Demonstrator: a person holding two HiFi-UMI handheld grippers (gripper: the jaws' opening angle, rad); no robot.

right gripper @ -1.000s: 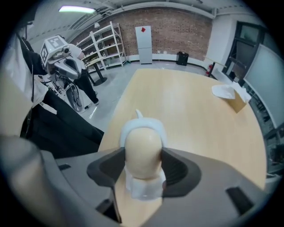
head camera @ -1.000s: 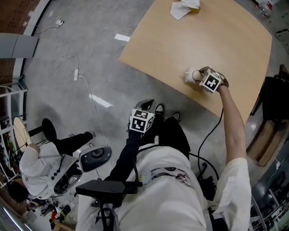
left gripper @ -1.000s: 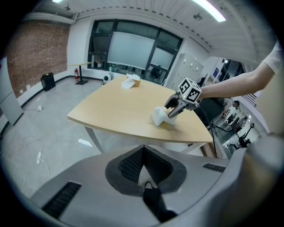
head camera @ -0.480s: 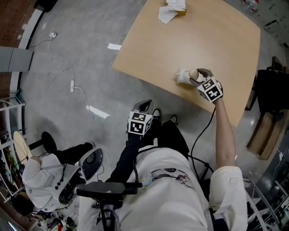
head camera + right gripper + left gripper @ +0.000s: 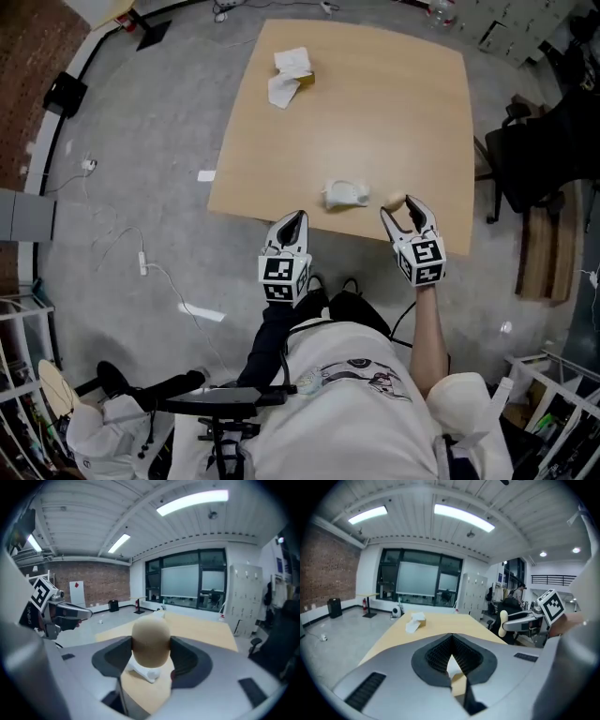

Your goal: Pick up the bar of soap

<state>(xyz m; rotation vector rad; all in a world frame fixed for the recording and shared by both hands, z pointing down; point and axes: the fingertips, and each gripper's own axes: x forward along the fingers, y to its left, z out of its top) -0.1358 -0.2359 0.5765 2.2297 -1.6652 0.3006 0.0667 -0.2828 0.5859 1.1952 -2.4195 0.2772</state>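
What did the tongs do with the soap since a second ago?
The right tongs, shut on the soap, carried it away from the white dish toward the table's near edge. The dish stayed put on the table, and the left tongs still hold nothing.

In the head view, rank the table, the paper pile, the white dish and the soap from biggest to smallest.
1. Table
2. Paper pile and white dish: about alike
3. Soap, held in the right gripper

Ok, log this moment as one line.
right tool: shut on soap | soap: apart from dish | left tool: shut, empty | dish: on table
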